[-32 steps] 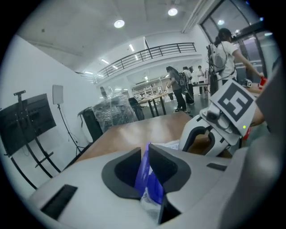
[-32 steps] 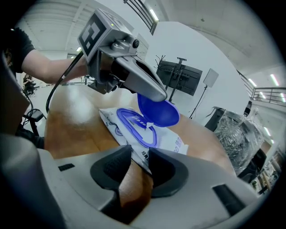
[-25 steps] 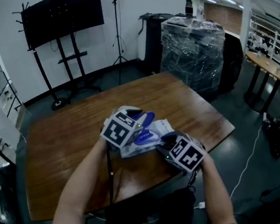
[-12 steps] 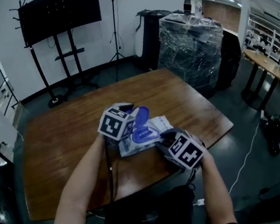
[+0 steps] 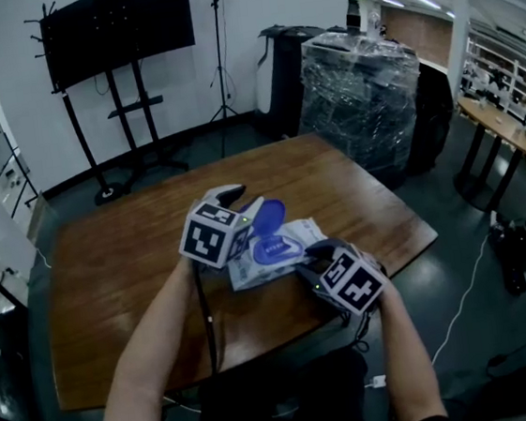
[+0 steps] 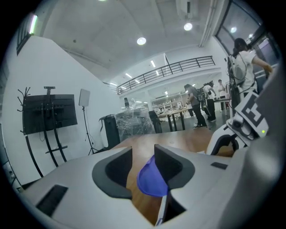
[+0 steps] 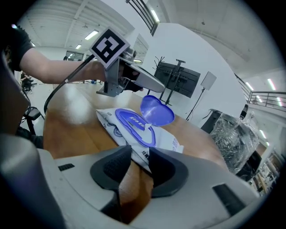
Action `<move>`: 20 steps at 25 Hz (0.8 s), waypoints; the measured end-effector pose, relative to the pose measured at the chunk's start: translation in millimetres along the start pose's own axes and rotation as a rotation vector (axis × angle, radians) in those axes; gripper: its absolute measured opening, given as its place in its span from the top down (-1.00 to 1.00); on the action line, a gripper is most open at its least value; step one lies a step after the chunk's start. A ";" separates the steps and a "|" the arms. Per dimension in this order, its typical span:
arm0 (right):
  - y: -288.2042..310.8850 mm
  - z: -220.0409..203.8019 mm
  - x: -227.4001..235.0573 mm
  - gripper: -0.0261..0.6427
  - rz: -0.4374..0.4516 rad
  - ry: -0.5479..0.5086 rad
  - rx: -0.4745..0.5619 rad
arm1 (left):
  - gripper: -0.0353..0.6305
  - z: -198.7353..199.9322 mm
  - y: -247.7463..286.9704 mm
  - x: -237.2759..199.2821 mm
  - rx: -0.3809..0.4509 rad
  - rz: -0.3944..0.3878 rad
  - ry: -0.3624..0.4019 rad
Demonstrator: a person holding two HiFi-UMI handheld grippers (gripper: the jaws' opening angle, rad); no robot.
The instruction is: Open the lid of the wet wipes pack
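Note:
The white wet wipes pack (image 5: 294,237) (image 7: 107,117) lies on the wooden table (image 5: 109,269). Its round blue lid (image 5: 269,217) (image 7: 156,111) stands tilted up off the blue opening ring (image 7: 132,125). My left gripper (image 5: 242,203) (image 6: 143,154) is at the lid, and its jaws are opening. In the left gripper view the lid (image 6: 151,180) sits between the jaws, resting against the right one, with a gap on the left. My right gripper (image 5: 312,258) (image 7: 140,154) is shut on the near edge of the pack.
A black screen on a wheeled stand (image 5: 115,28) and a film-wrapped pallet (image 5: 362,90) stand beyond the table's far edge. A light stand (image 5: 220,59) is between them. People stand at tables (image 6: 196,107) far off in the left gripper view.
The left gripper has risen and drawn left, its jaws now wider. The blue lid stands more upright. The right gripper has stayed on the pack's edge.

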State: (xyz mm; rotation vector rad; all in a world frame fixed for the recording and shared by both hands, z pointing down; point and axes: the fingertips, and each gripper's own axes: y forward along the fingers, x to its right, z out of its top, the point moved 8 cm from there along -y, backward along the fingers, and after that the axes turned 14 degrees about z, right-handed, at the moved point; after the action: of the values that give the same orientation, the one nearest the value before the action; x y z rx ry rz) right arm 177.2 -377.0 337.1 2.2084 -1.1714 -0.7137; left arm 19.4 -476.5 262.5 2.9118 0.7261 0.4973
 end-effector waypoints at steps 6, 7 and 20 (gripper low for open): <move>-27.5 12.8 -4.6 0.52 -0.071 0.013 0.119 | 0.47 1.3 -31.4 6.1 0.047 0.007 -0.007; -33.2 15.8 -6.6 0.52 -0.076 0.020 0.154 | 0.47 -1.0 -37.1 9.4 0.048 0.004 -0.010; -68.0 31.0 -45.2 0.89 -0.191 0.076 0.468 | 0.88 -15.7 -107.7 39.3 0.144 0.034 -0.006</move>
State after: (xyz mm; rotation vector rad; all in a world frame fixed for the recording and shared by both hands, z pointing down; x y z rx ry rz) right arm 173.5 -312.2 278.5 2.7376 -1.1914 -0.4540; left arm -0.5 -362.7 269.9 3.0621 0.7423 0.4574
